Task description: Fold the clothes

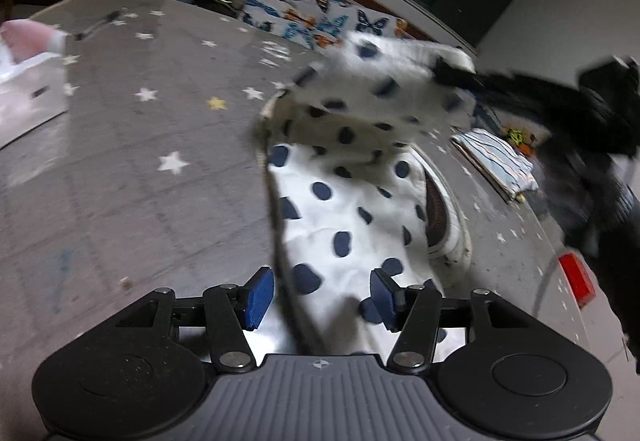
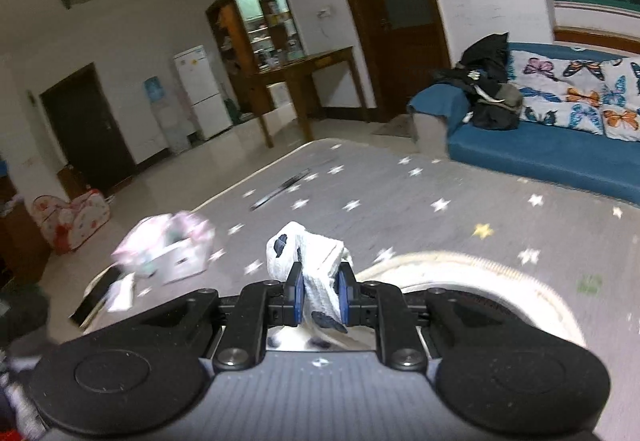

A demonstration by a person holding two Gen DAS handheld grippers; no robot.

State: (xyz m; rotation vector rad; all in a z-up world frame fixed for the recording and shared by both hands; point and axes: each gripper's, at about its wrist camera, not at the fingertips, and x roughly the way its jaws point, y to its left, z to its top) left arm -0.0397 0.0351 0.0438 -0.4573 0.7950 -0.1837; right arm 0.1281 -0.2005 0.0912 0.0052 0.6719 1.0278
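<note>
A white garment with dark blue polka dots [image 1: 344,209] lies on the grey star-patterned surface [image 1: 140,145], its far part lifted and folded over in the air. My left gripper [image 1: 322,299] hovers open just above the near part of the garment, blue pads wide apart. My right gripper [image 2: 320,291] is shut on a bunched corner of the polka-dot garment [image 2: 308,253]. In the left wrist view the right gripper [image 1: 460,77] appears as a blurred black shape at the right, pulling the raised cloth.
A folded striped garment [image 1: 496,161] lies at the right on the star surface. A white box with pink contents [image 1: 28,81] sits at the left. A blue sofa with butterfly cushions [image 2: 560,121] stands behind. A red item [image 1: 576,283] lies near the right edge.
</note>
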